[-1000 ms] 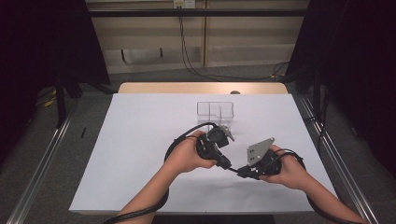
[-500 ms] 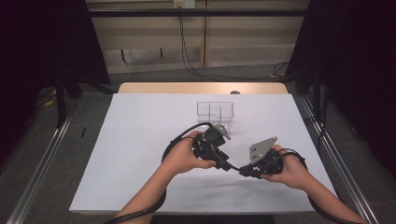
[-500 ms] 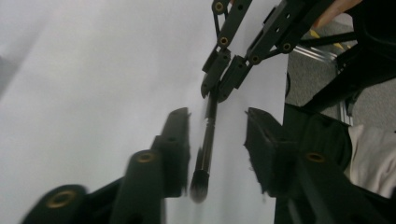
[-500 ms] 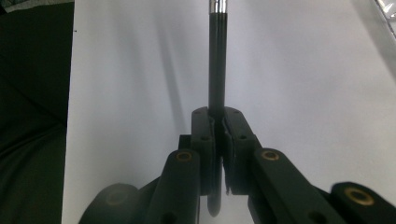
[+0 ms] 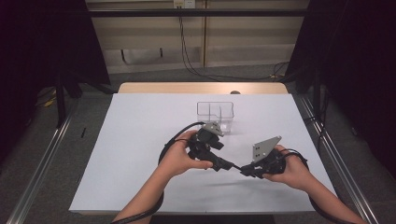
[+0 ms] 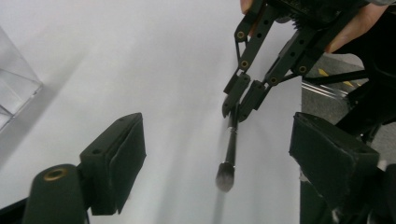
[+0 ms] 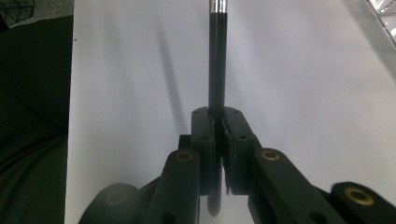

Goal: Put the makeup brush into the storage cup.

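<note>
My right gripper [image 7: 217,122] is clamped tight on the black handle of a small brush [image 7: 216,60]; in the right gripper view the handle runs straight up from between my two pads, pinched near its tail end, with its silver ferrule just showing at the top edge. The brush is off the table, held in the air above the white table cover [image 7: 303,93].

My left gripper [image 6: 217,154] has just been opening. Its jaws now stand wide apart, and in the left gripper view the brush [image 6: 229,149] hangs in the gap between them, touching neither pad. The soft grey bristle head [image 6: 224,177] points toward that camera, and the handle leads back to the closed tips of my right gripper [image 6: 238,100], which I hold from above.

From the high view, my two hands meet just in front of me over the near part of the table cover [image 5: 140,140]: the left gripper [image 5: 223,163] reaches to the right, the right gripper [image 5: 247,170] reaches to the left, and the brush [image 5: 236,166] is the thin dark line bridging them. The grey plate [image 5: 265,148] sits tilted on top of my right gripper.

Beyond my left hand [image 5: 180,156] stands a clear plastic box [image 5: 215,112] with dividers inside, near the middle of the table and apart from the brush. Its corner shows at the left edge of the left gripper view [image 6: 14,93].
</note>
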{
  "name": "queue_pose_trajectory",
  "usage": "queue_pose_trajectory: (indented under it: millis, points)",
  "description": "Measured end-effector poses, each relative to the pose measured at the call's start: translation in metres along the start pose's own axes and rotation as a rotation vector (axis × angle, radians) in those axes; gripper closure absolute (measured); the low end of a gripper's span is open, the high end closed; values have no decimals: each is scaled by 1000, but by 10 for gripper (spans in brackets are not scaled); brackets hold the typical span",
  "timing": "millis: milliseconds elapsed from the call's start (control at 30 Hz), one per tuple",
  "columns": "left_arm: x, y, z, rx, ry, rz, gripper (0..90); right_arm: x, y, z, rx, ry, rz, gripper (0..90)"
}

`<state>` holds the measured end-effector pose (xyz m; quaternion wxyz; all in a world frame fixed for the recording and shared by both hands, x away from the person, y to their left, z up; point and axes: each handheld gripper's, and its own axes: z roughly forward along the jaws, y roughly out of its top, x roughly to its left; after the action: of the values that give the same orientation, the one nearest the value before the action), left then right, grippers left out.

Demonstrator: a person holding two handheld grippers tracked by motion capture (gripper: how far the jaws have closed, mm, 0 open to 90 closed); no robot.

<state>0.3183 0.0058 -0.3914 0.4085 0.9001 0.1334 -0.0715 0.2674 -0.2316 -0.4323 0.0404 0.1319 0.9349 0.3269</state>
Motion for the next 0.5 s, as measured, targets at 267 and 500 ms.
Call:
queue_pose_trajectory:
  millis: [267,500]
  points:
    - [1,-7,-3,-65,9,-7,103,0,-1,1,-18,4,18,844]
    - [-1,-12,-3,-110,11,-10,82,-1,-3,1,-54,7,49,844]
